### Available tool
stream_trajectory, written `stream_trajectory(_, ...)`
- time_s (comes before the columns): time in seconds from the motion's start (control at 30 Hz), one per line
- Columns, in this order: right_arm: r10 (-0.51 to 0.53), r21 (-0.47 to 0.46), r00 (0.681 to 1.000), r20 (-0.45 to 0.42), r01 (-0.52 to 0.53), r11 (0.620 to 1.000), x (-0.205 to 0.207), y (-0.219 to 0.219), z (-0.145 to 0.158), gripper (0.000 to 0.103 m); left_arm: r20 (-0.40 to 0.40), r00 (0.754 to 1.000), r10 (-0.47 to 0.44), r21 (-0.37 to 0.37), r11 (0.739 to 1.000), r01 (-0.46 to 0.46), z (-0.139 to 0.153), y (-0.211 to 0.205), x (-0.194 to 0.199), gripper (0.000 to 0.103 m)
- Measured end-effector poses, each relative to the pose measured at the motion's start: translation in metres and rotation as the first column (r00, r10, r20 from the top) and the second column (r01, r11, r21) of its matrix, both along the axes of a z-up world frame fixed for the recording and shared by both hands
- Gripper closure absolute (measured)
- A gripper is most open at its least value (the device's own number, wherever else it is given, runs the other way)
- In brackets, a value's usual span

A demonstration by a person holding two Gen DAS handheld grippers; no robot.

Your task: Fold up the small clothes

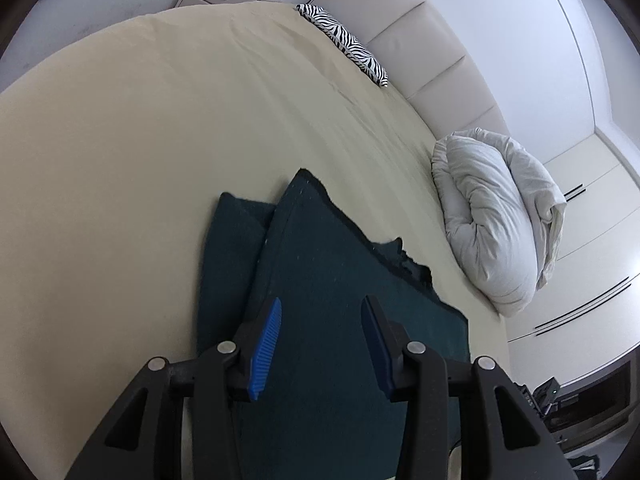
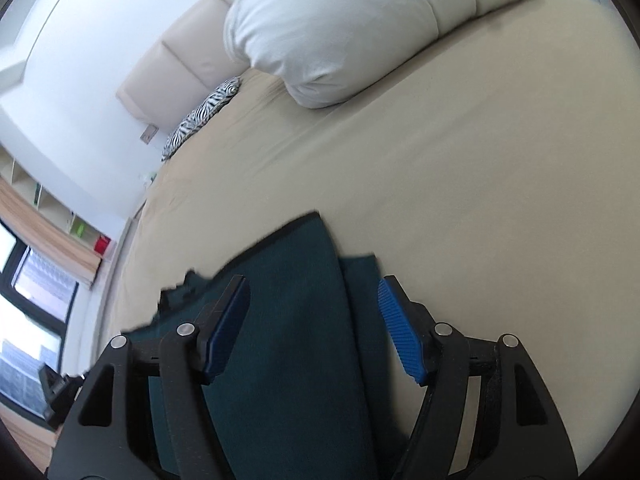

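- Beige sheeting covers a wide bed (image 1: 160,152) that fills the left wrist view, with a padded cream headboard (image 1: 424,60) along its far edge.
- A dark teal knitted garment (image 1: 340,288) lies flat on the bed at the near edge, one layer folded over another so that a narrower strip shows at its left side.
- The left gripper (image 1: 320,344) hangs over this garment with its blue ribbed pads apart; nothing sits between them, and they press on no cloth.
- Beyond the garment, against the headboard, lies a zebra-striped pillow (image 1: 344,44); to the garment's right sits a rolled white duvet (image 1: 496,216).
- White wardrobe doors (image 1: 592,240) stand past the duvet.
- In the right wrist view the same beige bed (image 2: 440,168) shows, and the teal garment (image 2: 288,320) again lies at the near edge, its folded strip now on the right side.
- The right gripper (image 2: 314,328) is held above the garment, its blue pads spread wide and gripping nothing.
- Far beyond the garment rest the white duvet (image 2: 340,32) and, left of it, the zebra pillow (image 2: 204,116).
- A window (image 2: 28,288) is at the garment's left.
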State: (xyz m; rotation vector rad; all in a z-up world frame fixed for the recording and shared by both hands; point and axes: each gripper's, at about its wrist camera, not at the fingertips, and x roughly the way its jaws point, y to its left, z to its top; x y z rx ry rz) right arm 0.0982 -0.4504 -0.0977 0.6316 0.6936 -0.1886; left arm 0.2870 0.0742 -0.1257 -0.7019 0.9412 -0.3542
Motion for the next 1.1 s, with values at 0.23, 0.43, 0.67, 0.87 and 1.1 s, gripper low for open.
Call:
stream_trajectory(0.23,0.119,-0.123,0.992,-0.052,-0.124,0.985,-0.051,0.044,-0.012,0.038,0.039,0.999,-0.007,0.127,0.992,0.002,-0.008,0.001,-0.049,0.059)
stream_trajectory(0.43,0.097,-0.133,0.992,-0.079,-0.107,0.985,-0.087,0.053,-0.016,0.038,0.077,0.996,-0.047,0.234,0.972,0.028,-0.008,-0.006,-0.062,0.061)
stream_trajectory(0.67,0.098,-0.188,0.987,-0.126,-0.121,0.975,-0.092,0.061,-0.022,0.038,0.078,0.996,-0.041,0.282,0.959,0.017,-0.015,-0.004,-0.066,0.072)
stream_trajectory(0.87,0.084,-0.201,0.985,-0.149,-0.114,0.973,-0.09,0.063,-0.028,0.039,0.108,0.994,-0.032,0.343,0.939,-0.007,-0.009,-0.005,-0.068,0.073)
stream_trajectory(1.1,0.105,-0.215,0.979,-0.174,-0.142,0.966,-0.088,0.071,-0.034,0.039,0.095,0.993,-0.074,0.376,0.926,0.033,-0.016,-0.011,-0.068,0.083)
